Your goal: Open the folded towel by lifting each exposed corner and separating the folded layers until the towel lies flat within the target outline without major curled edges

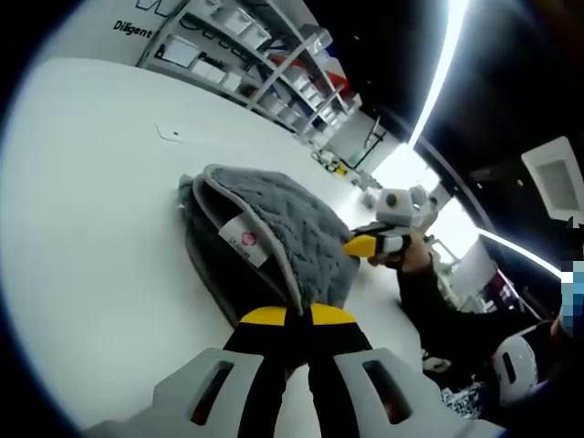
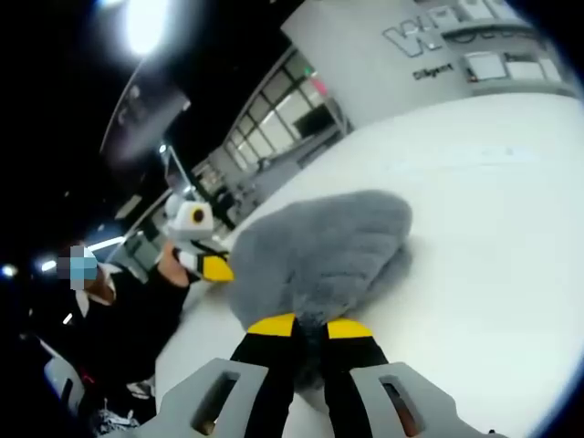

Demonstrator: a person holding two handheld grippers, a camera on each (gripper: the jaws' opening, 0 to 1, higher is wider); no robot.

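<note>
Both grippers pinching opposite ends of the towel, lifted off the table.

L gripper [image 1: 297, 321]: jaws nearly together, yellow tips clamped on the near edge of the towel [image 1: 274, 228], which bulges straight ahead and up from the tips; label [image 1: 245, 243] just past, on the L side, folded layers hanging under it. Towel's long axis runs away from L gripper to the R gripper [image 1: 376, 245], at the far end. R gripper [image 2: 311, 328], own view: jaws pressed in on gray pile, towel [image 2: 319, 251] ballooning ahead. Next move, I'd judge, is pulling the ends apart to spread layers over the table [image 1: 100, 182]. Outline mark faint, can't place it.
</note>
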